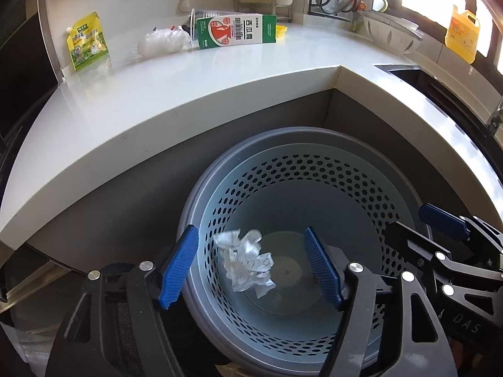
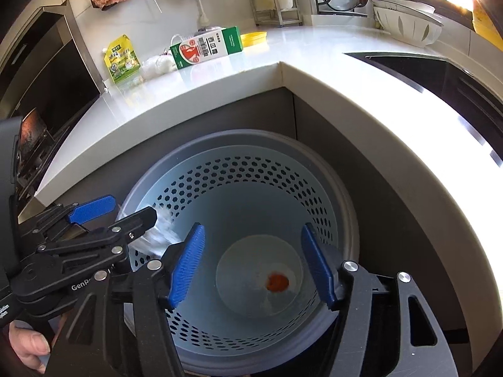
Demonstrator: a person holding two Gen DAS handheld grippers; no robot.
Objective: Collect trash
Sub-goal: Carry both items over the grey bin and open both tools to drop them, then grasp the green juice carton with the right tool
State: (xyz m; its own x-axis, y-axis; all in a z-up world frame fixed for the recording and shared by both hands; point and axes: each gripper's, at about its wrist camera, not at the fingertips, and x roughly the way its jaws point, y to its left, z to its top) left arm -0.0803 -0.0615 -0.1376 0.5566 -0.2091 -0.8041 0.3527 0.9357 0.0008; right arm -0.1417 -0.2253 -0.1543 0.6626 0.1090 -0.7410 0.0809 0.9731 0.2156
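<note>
Both grippers, left (image 1: 251, 264) and right (image 2: 253, 262), tilt down over the perforated pale-blue plastic bin (image 1: 314, 169), jaws spread, gripping nothing

The round pale-blue plastic bin (image 1: 314, 188) has a grey rim and a hexagon-hole pattern. A crumpled white-silver wrapper (image 1: 246, 260) shows above it, and the glossy white stone bench (image 1: 188, 88) carries a green-and-white carton (image 1: 235, 31).

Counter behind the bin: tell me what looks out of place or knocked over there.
The green and white carton lies on its side on the white counter instead of standing. A crumpled clear plastic wad sits loose beside it, and a yellow-green pouch leans against the wall. All look like uncollected trash; nothing appears spilled.
</note>
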